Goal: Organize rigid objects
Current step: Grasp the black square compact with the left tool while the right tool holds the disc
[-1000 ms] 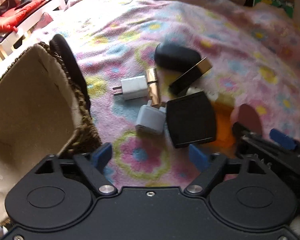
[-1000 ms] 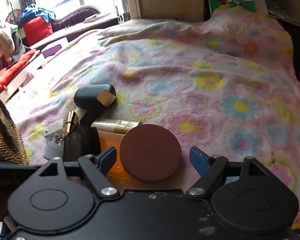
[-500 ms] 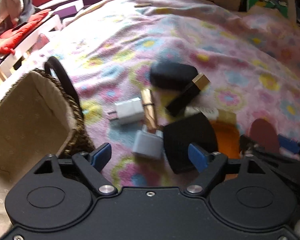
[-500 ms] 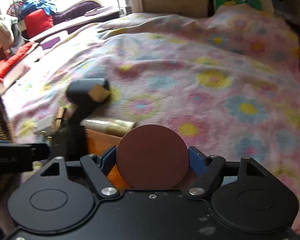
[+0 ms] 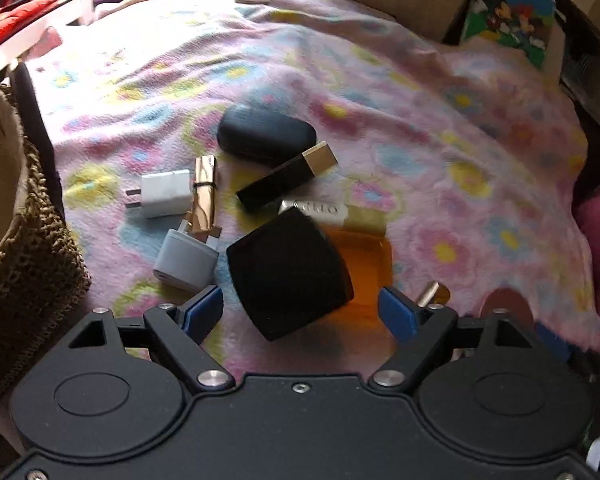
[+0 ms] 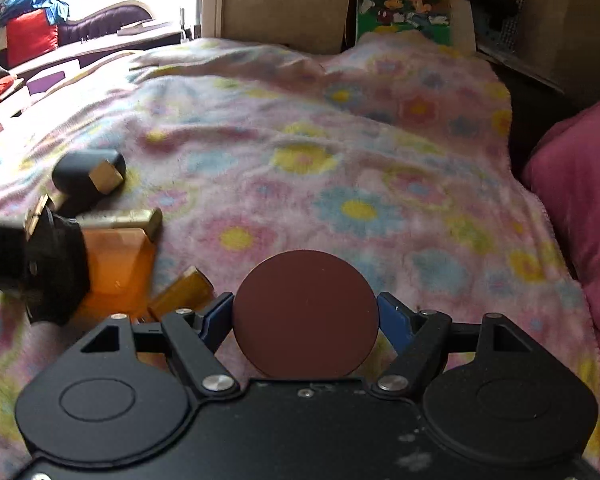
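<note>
- Across the bed, a pink flowered blanket (image 5: 400,92) is lying under everything, with a woven basket (image 5: 28,264) standing at its left edge in the left wrist view.
- Near the blanket's middle, a cluster of small hard things is lying close together: a black square-lidded case (image 5: 288,272) is resting on an orange bottle (image 5: 366,256), and a dark oval case (image 5: 266,136) is sitting at the far end.
- Between them, a black stick with a gold end (image 5: 286,182) is leaning against the oval case, and a gold tube (image 5: 204,194) is lying beside a white plug (image 5: 162,194) and a grey plug (image 5: 186,260).
- Over the black case, the left gripper (image 5: 302,312) is hovering with its jaws opening; the case is showing between the blue pads, which are standing clear of it.
- To the right of the cluster, the right gripper (image 6: 306,318) is pinching a brown round disc (image 6: 305,312) by its edges, both blue pads pressing against it.
</note>
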`<state>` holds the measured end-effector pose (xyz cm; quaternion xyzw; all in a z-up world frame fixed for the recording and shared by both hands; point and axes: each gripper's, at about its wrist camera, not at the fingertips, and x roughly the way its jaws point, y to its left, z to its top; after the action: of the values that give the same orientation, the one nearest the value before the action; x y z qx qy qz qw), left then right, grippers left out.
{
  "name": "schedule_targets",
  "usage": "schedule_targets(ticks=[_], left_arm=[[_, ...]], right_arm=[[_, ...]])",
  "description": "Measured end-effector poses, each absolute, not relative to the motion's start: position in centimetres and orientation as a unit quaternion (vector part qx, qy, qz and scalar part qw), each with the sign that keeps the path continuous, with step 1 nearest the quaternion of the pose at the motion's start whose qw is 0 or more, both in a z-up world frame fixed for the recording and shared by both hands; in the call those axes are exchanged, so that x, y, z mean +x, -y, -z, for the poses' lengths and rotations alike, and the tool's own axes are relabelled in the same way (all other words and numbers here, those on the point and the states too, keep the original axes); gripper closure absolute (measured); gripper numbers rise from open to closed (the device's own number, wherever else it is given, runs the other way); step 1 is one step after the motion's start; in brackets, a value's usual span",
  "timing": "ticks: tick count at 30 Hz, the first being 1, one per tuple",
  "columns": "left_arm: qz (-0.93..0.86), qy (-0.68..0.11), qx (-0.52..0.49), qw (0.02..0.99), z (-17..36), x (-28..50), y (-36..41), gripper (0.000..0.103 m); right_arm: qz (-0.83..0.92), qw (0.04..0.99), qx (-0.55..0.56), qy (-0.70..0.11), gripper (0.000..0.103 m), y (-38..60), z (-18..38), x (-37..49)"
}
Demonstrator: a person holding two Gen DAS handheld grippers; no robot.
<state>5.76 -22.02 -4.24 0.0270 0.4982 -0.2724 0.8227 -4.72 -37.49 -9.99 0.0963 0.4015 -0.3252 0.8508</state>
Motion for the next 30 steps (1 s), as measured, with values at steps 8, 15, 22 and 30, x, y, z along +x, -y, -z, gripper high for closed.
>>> schedule_targets(ticks=[8,15,22,30], left_arm=[[0.270,-0.530,-0.001,0.804,6.1,7.1,23.0,0.010],[0.244,-0.562,-0.028,0.790,8.1,8.3,22.5,0.008],[0.234,-0.569,-0.050,0.787,8.4,8.9,22.2,0.005],[0.262,-0.561,-0.074,0.782,7.7,8.7,21.8,0.038]], right_arm=[[0.327,0.857,0.111,-0.382,0.023,37.2,12.0,-5.3],[0.330,0.889,0.096,-0.303,0.013,36.2,13.9,-7.0],[0.311,0.899,0.099,-0.291,0.000,36.2,14.3,-7.1],[0.307,0.905,0.116,-0.271,0.001,36.4,14.4,-7.7]])
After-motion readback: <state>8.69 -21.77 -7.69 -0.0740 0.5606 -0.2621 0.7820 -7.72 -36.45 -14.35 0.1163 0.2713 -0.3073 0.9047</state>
